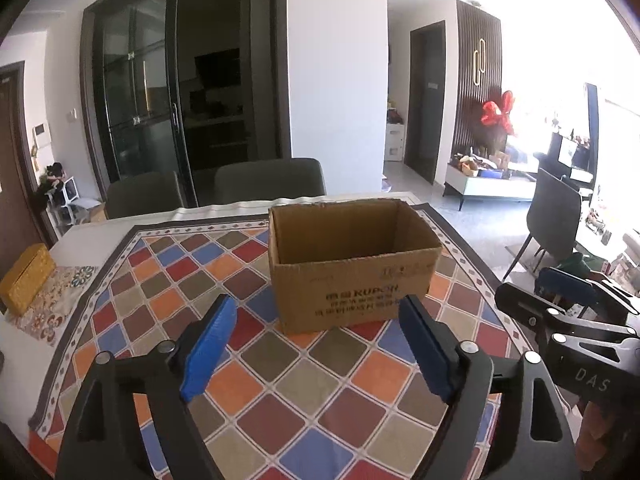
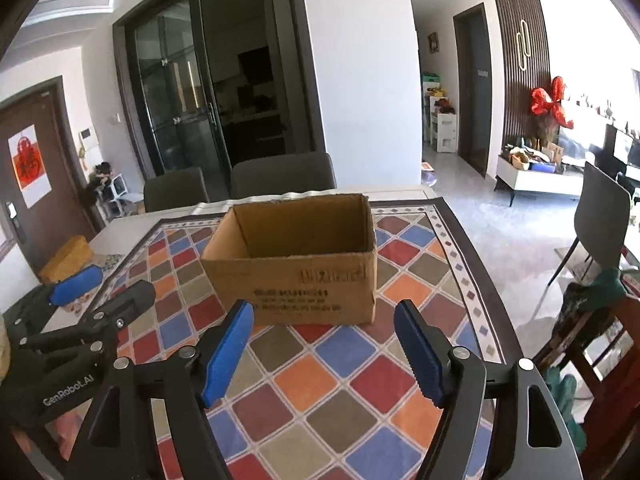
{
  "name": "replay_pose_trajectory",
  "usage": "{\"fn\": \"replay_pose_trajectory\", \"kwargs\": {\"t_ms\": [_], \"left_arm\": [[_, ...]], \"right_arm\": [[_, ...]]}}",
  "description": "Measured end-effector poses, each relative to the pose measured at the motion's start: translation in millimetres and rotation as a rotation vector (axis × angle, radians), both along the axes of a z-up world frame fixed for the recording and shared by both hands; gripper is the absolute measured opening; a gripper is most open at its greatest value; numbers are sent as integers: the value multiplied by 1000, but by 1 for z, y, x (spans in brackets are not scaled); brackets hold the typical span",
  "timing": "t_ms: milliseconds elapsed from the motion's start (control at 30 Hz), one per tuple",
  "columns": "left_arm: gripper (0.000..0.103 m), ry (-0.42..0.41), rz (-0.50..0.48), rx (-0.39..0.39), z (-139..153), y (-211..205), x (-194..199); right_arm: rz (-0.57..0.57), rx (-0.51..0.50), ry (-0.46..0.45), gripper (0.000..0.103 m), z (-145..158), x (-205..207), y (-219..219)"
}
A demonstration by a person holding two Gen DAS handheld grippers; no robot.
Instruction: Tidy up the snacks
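While both of our hand-held tools hover above the table, we have nothing in either one: the left gripper [image 1: 316, 344] stands released, its blue ribbed pads [image 1: 208, 344] spread wide over bare cloth, and the right gripper [image 2: 324, 350] is likewise parted and empty beside it. Ahead of both sits the open brown cardboard box [image 2: 296, 280] with dark printed lettering on its front, resting on the chequered tablecloth of red, blue, orange and brown diamonds [image 1: 320, 392], its flaps gone or folded away and what we can see of its interior bare. We judge this box to be the place where the snacks belong, yet no snack shows in either view, so we cannot say where they lie; they may be behind or below what the cameras take in. That is our first risk: turning to search could swing one tool into the other, since they sit just beside each other. A second risk is the box itself, which looks light and unweighted, so a nudge at its rim could slide it across the smooth cloth or tip it. At the far left edge of the table lies a yellow woven rectangular case [image 1: 26, 276], well apart from the box; we cannot tell what it holds. Grey upholstered chairs [image 2: 280, 178] stand behind the table.
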State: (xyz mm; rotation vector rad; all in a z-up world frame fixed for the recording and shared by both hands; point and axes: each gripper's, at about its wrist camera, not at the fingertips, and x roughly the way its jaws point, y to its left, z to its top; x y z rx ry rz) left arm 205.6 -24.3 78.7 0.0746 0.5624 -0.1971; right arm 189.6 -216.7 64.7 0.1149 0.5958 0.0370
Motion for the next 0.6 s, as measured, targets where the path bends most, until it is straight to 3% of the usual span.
{"fn": "replay_pose_trajectory", "kwargs": {"t_ms": [400,600], "left_arm": [[100,-68,49,2,1,7,-46],[101,-91,64,4,3,12,-60]], "right_arm": [[-51,-44,-54,80,1,-49,2],[-53,-61,-84,82,2,-63,5]]}}
